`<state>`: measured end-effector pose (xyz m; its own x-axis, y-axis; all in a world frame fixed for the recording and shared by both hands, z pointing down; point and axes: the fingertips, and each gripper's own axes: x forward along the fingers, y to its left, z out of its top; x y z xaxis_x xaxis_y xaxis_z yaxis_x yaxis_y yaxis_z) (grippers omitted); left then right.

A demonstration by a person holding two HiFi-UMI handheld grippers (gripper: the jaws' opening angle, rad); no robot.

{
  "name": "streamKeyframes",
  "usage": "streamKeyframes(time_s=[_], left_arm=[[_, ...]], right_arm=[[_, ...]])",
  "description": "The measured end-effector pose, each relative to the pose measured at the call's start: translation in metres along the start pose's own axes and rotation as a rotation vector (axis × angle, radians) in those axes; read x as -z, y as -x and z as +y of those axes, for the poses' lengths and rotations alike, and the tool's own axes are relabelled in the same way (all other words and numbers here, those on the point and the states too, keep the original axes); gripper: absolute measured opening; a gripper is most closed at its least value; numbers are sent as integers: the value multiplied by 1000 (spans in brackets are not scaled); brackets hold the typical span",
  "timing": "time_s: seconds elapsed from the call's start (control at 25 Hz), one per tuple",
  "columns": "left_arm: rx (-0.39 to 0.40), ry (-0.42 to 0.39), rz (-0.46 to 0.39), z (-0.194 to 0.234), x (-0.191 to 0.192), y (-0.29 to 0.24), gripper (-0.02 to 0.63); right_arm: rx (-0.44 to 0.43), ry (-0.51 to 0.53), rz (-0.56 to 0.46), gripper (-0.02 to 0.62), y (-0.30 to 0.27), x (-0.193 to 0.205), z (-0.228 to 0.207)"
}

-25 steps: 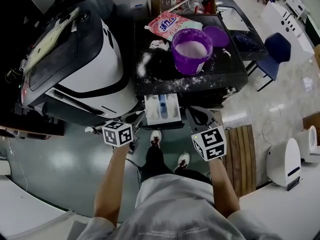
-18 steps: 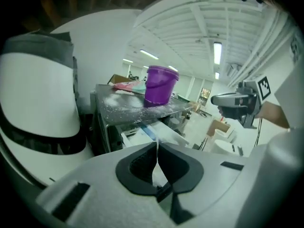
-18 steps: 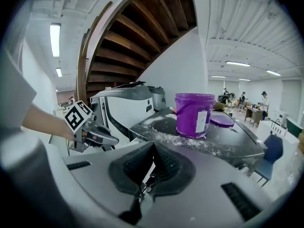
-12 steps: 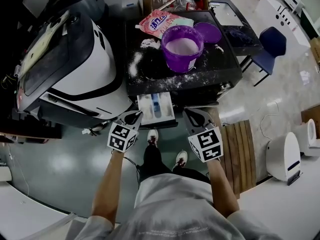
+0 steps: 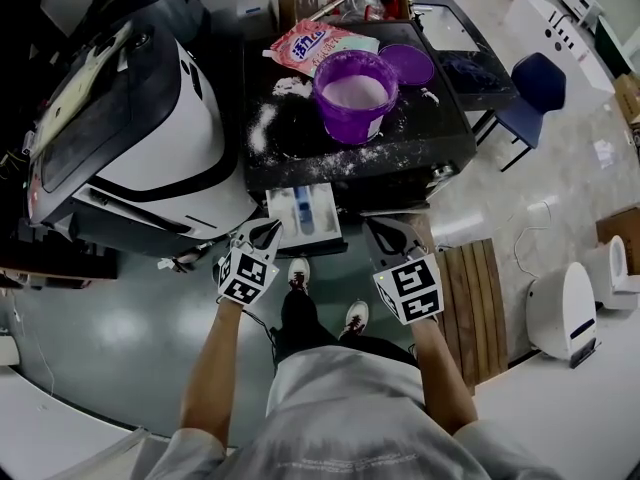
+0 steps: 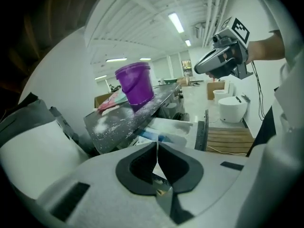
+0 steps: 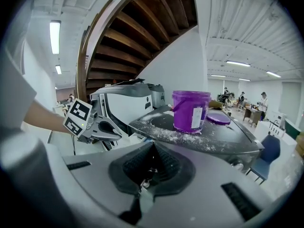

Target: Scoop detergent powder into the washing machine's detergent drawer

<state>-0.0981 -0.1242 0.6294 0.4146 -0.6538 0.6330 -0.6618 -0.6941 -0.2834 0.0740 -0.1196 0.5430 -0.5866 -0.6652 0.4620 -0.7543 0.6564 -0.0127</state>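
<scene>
The detergent drawer (image 5: 303,213) stood open at the front of the washing machine (image 5: 405,146). The left gripper (image 5: 262,234) and right gripper (image 5: 385,232) flanked it, fingers fully closed and empty. The purple powder bucket (image 5: 352,96) stood on the machine's powder-dusted top.

Glossy purple plastic bucket (image 5: 353,96)
</scene>
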Motion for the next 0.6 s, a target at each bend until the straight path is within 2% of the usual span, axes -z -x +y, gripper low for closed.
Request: streamKeyframes(time_s=[0.12,0.28,0.44,0.6], left_arm=[[-3,8,-9,2,-2,-1,14],[-1,138,-71,10,-13,1,14],[17,216,-120,13,-26,-1,14],[24,233,-141,16,-35,-5,14]], right_arm=[[2,0,4,6,2,2,-1],[7,-4,5,6,5,4,-3],[16,-8,6,6,7,5,-6],[23,-11,4,6,7,6,-9]])
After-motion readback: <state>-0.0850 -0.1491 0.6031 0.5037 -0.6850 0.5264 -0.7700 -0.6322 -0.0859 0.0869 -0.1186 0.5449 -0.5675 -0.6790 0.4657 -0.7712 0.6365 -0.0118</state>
